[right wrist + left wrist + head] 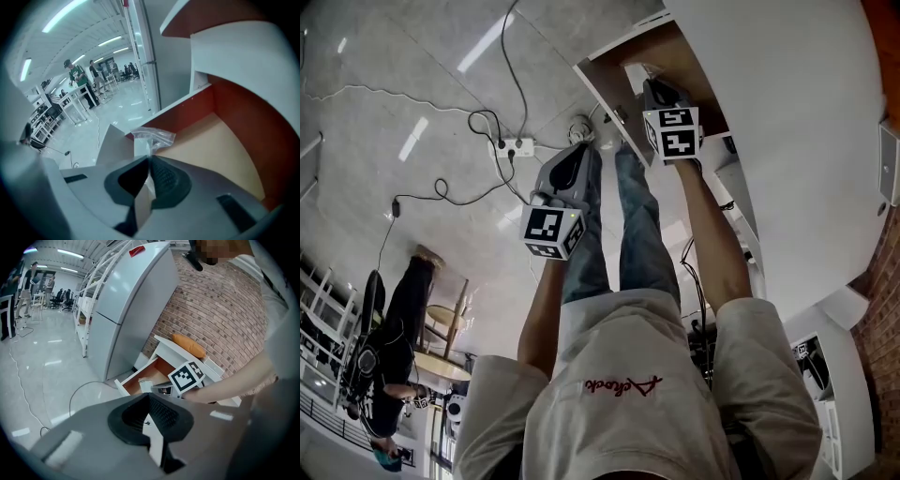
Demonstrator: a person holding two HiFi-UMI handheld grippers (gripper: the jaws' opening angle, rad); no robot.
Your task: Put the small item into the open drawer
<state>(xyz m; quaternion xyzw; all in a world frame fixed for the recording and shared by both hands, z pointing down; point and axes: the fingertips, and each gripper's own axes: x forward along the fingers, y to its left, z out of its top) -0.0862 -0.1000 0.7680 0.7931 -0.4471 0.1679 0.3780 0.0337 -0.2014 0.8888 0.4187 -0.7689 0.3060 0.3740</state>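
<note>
Left gripper: jaws clenched, nothing between them, out over the floor left of the drawer. Right gripper: pinching the small plastic bag, which I hold inside the open drawer, near its side wall.

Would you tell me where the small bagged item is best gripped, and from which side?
Pinch the small bagged item by its flat near end, across the thin faces, from above the drawer, as the right gripper does: it is thin, with its crinkled end left free.
</note>
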